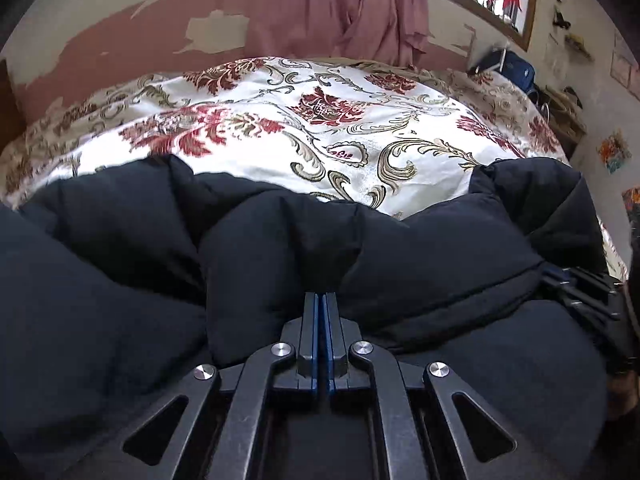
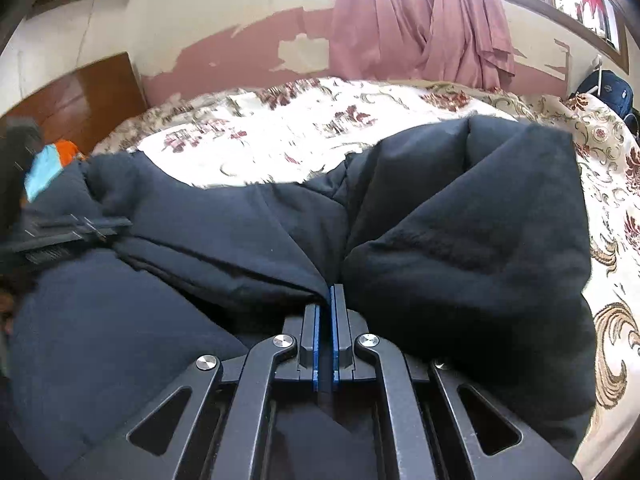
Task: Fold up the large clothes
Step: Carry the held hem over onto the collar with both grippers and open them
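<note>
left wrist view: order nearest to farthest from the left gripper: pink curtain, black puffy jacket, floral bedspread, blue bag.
From the left gripper:
1. black puffy jacket, pinched at the fingertips.
2. floral bedspread, just beyond the jacket.
3. pink curtain on the back wall and blue bag at far right: too close to call.

Bedroom: floral bedspread [image 1: 320, 120] (peeling wall [image 1: 120, 40])

A bulky dark navy padded jacket [image 1: 420, 264] is lying bunched in thick, puffy folds across a floral bedspread [image 1: 320, 120]. It is spreading out ahead of both pairs of jaws, and creases of its fabric are running in between the closed tips.
</note>
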Action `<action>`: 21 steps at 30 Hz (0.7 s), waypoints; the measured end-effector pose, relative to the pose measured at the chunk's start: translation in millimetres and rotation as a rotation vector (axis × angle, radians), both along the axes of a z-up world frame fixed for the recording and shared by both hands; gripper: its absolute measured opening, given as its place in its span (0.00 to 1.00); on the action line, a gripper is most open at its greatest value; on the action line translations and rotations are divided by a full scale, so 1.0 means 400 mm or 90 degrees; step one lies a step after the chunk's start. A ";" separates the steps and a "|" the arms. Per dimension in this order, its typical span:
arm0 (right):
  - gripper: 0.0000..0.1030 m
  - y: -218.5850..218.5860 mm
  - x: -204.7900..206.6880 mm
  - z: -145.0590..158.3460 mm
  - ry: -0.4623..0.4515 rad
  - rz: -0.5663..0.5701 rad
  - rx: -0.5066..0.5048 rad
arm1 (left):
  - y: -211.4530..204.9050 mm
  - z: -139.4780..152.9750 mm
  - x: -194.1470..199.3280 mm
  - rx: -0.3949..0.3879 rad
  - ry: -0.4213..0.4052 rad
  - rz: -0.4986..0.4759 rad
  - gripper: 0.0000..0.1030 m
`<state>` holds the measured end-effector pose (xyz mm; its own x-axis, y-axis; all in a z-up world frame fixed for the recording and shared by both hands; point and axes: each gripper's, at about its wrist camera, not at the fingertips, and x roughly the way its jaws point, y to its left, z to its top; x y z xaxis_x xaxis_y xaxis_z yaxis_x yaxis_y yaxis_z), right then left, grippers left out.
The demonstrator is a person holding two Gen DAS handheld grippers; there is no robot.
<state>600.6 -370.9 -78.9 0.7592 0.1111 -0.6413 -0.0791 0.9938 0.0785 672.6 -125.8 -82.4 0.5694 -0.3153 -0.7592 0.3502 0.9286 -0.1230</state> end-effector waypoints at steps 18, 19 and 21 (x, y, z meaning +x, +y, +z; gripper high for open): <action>0.04 0.137 0.210 -0.004 0.288 0.067 0.007 | 0.011 -0.042 0.018 -0.027 0.053 -0.024 0.03; 0.03 0.137 0.223 -0.014 0.293 0.068 0.005 | 0.006 -0.046 0.025 -0.023 0.062 -0.025 0.03; 0.02 0.140 0.254 -0.043 0.299 0.066 0.000 | -0.003 -0.059 0.045 -0.013 0.088 -0.025 0.03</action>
<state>702.2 -314.7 -96.2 0.3717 0.1710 -0.9125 -0.1337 0.9825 0.1297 690.6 -127.1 -106.2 0.4465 -0.3522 -0.8225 0.3652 0.9110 -0.1918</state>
